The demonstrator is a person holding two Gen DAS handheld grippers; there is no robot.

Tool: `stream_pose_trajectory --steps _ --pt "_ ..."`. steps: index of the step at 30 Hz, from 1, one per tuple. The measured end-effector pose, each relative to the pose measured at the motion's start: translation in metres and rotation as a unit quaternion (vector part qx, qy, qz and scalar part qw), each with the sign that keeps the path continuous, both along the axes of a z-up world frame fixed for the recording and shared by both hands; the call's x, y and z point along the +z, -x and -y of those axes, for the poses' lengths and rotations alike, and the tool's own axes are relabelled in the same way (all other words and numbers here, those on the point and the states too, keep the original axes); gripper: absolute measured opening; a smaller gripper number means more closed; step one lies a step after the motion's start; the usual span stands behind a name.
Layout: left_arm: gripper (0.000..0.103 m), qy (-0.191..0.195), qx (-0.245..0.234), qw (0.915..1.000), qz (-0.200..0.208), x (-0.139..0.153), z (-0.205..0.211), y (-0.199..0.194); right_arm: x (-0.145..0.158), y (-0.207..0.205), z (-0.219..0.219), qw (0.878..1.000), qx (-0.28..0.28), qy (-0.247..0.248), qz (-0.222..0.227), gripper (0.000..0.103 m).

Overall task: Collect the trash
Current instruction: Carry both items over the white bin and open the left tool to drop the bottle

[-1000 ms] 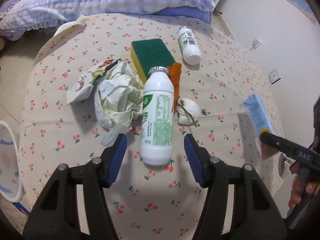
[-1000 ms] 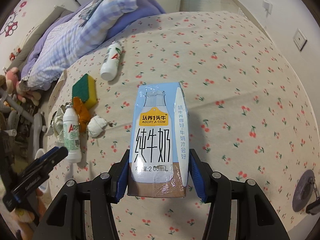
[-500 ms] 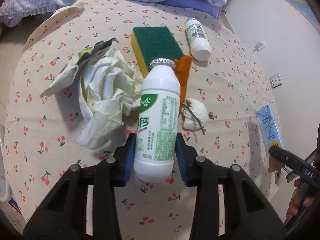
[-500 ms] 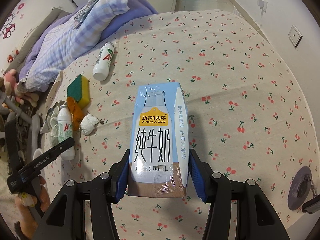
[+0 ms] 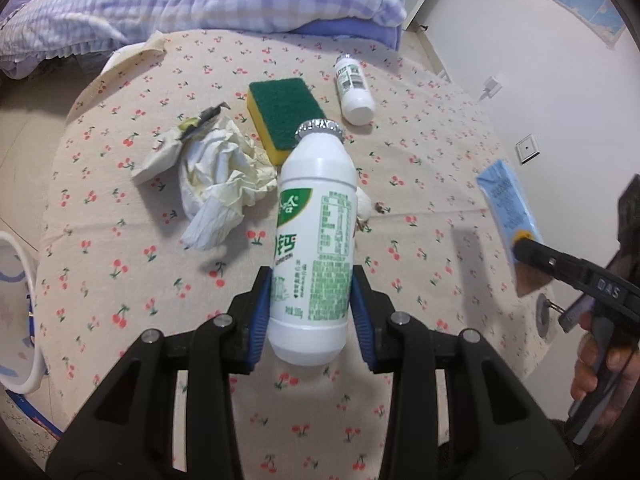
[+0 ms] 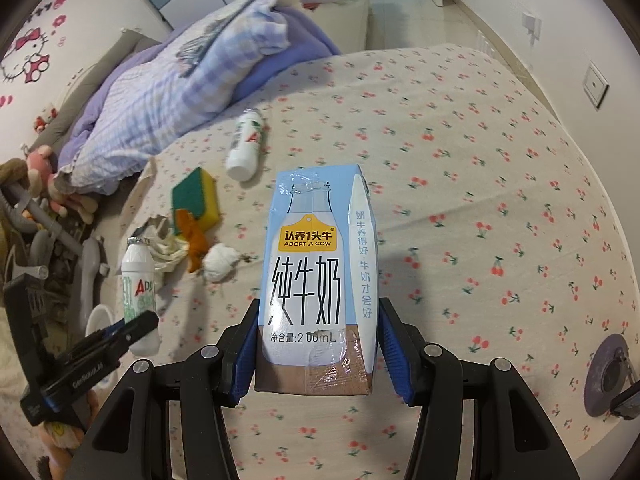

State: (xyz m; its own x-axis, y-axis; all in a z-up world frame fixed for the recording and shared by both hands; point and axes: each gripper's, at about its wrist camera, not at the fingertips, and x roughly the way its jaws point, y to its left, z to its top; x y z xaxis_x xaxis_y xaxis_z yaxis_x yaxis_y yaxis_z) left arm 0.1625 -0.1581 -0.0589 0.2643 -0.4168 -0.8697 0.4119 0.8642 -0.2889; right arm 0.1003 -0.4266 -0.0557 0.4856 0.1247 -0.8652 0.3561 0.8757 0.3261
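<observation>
**Both grippers loaded: a bottle in the left, a carton in the right**

In the left wrist view we see the left gripper (image 5: 312,312) with its blue pads pinching the lower body of a white drink bottle (image 5: 316,240). The bottle's long axis runs straight up the frame, foil cap toward the top centre and base toward the camera. It appears lifted clear of the cherry-print tablecloth (image 5: 120,280), though the fisheye makes that hard to judge.

The right gripper (image 6: 318,344) clamps a blue milk carton (image 6: 316,272) by its lower sides (printed face toward the camera), its long axis upright in the frame, top pointing away.

Above the held bottle, at upper centre, lie a green-and-yellow sponge (image 5: 284,114) and, to its right, a second small bottle (image 5: 354,88) on its side. Crumpled paper (image 5: 224,176) sits left of centre, and a white basin rim (image 5: 20,312) shows at the left edge.
</observation>
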Motion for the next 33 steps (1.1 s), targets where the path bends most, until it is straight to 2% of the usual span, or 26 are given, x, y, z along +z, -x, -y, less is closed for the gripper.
stream_pose_trajectory --steps 7,17,33 --pt "0.040 0.011 0.019 0.9997 0.015 0.018 -0.037 0.006 0.012 -0.008 -0.030 0.999 0.028 -0.003 0.020 0.055" --pt "0.040 0.001 0.081 0.9963 0.027 0.027 -0.118 0.004 0.020 -0.026 -0.080 0.997 0.072 -0.005 0.034 0.055" --pt "0.040 -0.022 0.193 0.9808 0.018 0.014 -0.255 0.005 0.021 -0.065 -0.191 0.985 0.166 -0.005 0.040 0.055"
